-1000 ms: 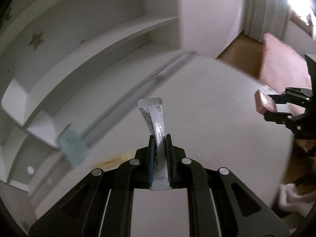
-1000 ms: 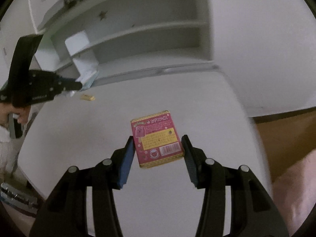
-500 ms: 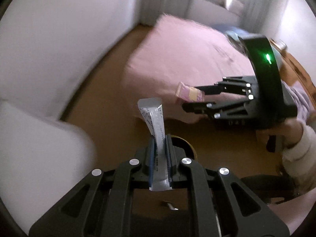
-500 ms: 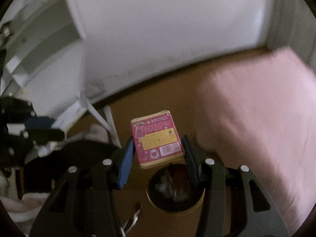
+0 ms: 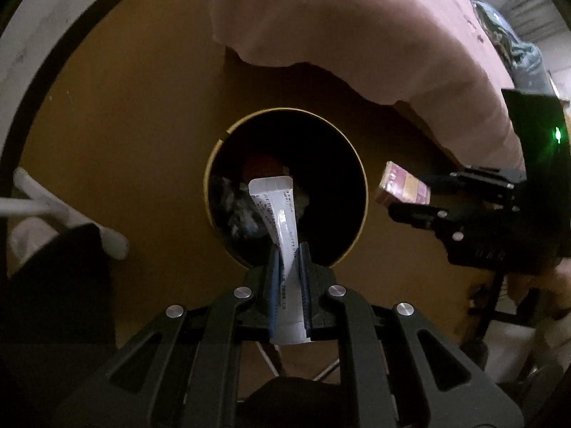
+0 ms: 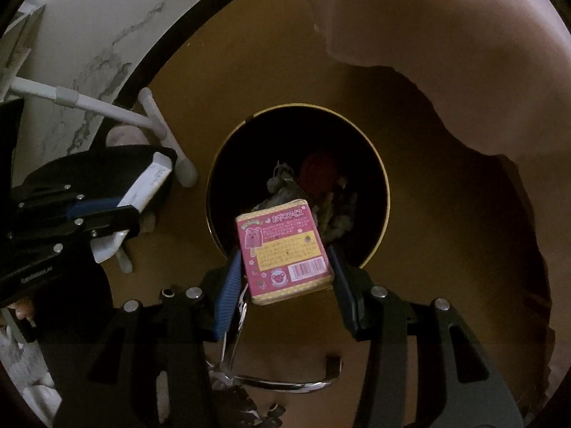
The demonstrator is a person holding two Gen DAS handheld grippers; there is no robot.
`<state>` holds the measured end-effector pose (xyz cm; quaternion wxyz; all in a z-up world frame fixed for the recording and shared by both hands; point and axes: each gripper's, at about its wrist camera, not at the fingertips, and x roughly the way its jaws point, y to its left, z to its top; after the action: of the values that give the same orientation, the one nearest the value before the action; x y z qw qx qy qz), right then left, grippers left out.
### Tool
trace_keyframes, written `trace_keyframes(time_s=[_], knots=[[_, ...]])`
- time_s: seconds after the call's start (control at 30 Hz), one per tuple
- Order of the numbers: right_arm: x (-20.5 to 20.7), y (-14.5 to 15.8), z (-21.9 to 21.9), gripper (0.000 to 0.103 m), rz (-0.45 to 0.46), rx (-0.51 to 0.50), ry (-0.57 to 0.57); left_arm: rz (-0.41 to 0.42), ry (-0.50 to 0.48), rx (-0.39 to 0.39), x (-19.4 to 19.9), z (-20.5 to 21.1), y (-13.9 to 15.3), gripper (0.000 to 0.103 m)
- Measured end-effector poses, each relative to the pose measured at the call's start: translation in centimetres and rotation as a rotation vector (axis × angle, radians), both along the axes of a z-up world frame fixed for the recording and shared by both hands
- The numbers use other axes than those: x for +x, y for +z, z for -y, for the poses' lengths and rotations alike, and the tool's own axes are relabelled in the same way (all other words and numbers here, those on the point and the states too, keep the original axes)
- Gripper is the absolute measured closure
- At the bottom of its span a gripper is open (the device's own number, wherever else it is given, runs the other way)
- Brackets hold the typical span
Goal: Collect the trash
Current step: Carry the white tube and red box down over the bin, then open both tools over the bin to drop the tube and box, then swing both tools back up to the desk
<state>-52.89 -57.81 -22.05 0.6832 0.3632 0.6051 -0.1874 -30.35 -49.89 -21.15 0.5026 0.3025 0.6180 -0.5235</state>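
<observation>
My left gripper [image 5: 288,249] is shut on a white stick sachet [image 5: 275,210] and holds it over the open mouth of a round, yellow-rimmed trash bin [image 5: 362,178] on the floor. My right gripper [image 6: 285,260] is shut on a pink snack box [image 6: 283,249] above the near rim of the same bin [image 6: 387,192]. Crumpled trash [image 6: 335,210] lies inside the bin. The right gripper with its box [image 5: 403,187] shows at the right of the left wrist view. The left gripper with the sachet [image 6: 146,185] shows at the left of the right wrist view.
A pink bed cover [image 5: 357,28] hangs down beyond the bin over the brown wooden floor [image 5: 125,107]. A white tube frame [image 6: 107,108] and a white wall [image 6: 89,28] stand to the left. A metal wire piece [image 6: 285,385] lies under the right gripper.
Both grippers have swung from the white table round to the floor and now point down at the bin. Each still holds its item.
</observation>
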Motion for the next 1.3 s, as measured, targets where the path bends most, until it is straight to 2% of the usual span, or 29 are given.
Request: trace_keyframes(time_s=[0.27,0.33,0.37,0.4,0.47,0.57,0.67,0.73,0.8,0.87,0.93,1.0,1.07,1.13,1.23,1.3], knots=[[0.7,0.2,-0.1,0.055,-0.022,-0.024,0.033,-0.004,0.010,-0.017,-0.8,0.7,-0.5,0.093],[1.0,0.4,-0.1,0.052,-0.022,-0.046,0.041,0.014,-0.001,-0.015,-1.0,0.8,-0.2,0.091],[1.0,0.7,0.0,0.032,-0.020,-0.052,0.034,0.023,-0.004,-0.011,-1.0,1.0,-0.1,0.079],[0.9,1.1,0.2,0.010,-0.018,-0.067,0.018,0.025,-0.006,-0.015,-1.1,1.1,0.2,0.050],[0.6,2.1,0.6,0.007,-0.015,-0.112,-0.005,0.073,0.013,-0.078,-1.2,0.8,1.6,0.015],[0.2,3.9,1.1,0.007,-0.081,-0.225,-0.024,0.121,0.030,-0.182,-1.3,0.4,4.6,0.013],[0.5,7.1,1.0,0.007,-0.205,-0.482,-0.011,0.187,0.028,-0.329,-1.4,-1.1,10.3,0.012],[1.3,10.6,0.3,0.007,-0.221,-0.668,-0.017,0.274,0.031,-0.459,-1.4,-3.0,15.8,0.010],[2.7,15.3,-0.9,0.007,-0.155,-0.814,-0.046,0.346,0.054,-0.571,-0.7,-5.8,21.1,0.007],[4.7,19.9,-2.6,0.007,-0.021,-0.903,-0.062,0.405,0.110,-0.659,0.9,-8.8,25.5,0.007],[7.8,24.2,-4.8,0.007,0.120,-0.968,-0.044,0.454,0.194,-0.691,3.4,-12.2,28.8,0.007],[11.9,27.5,-7.6,0.007,0.290,-0.962,0.045,0.487,0.293,-0.684,6.6,-16.1,30.7,0.007],[16.7,29.2,-10.5,0.007,0.402,-0.913,0.177,0.522,0.436,-0.642,10.3,-21.2,31.6,0.007],[22.4,29.9,-14.1,0.007,0.445,-0.853,0.327,0.552,0.572,-0.582,13.6,-25.9,31.7,0.007],[30.1,30.7,-20.9,0.007,0.566,-0.704,0.557,0.613,0.812,-0.453,18.7,-34.5,31.1,0.007],[34.9,31.1,-26.1,0.007,0.614,-0.626,0.694,0.634,0.986,-0.365,21.7,-40.7,30.7,0.007]])
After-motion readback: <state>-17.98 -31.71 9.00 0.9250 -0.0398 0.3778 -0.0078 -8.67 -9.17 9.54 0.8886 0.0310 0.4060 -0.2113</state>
